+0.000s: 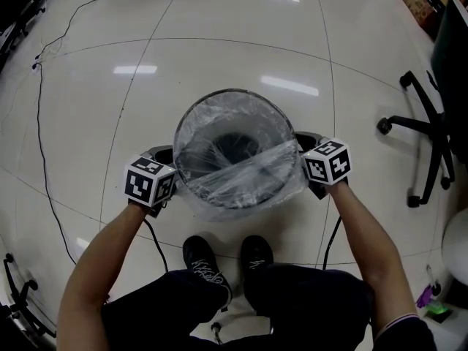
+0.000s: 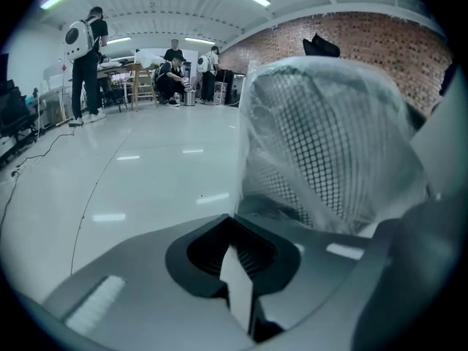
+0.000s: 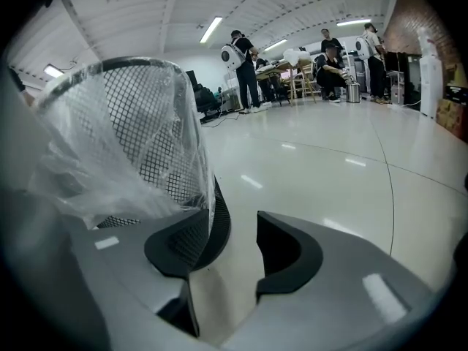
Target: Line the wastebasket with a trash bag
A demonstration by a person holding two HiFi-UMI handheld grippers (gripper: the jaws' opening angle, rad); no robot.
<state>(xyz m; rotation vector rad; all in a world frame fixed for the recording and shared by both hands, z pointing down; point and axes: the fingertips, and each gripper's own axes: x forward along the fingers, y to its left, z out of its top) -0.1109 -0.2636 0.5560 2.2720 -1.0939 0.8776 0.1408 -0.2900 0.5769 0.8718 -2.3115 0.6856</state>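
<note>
Cuffing underway: clear plastic trash bag drapes the round black mesh wastebasket, left gripper closed, seemingly empty, right gripper agape on nothing; next, tug its hem down.

One mesh wastebasket; one clear trash bag. Two tools: the left tool and the right tool. Two marker cubes; two black shoes; one office chair.
</note>
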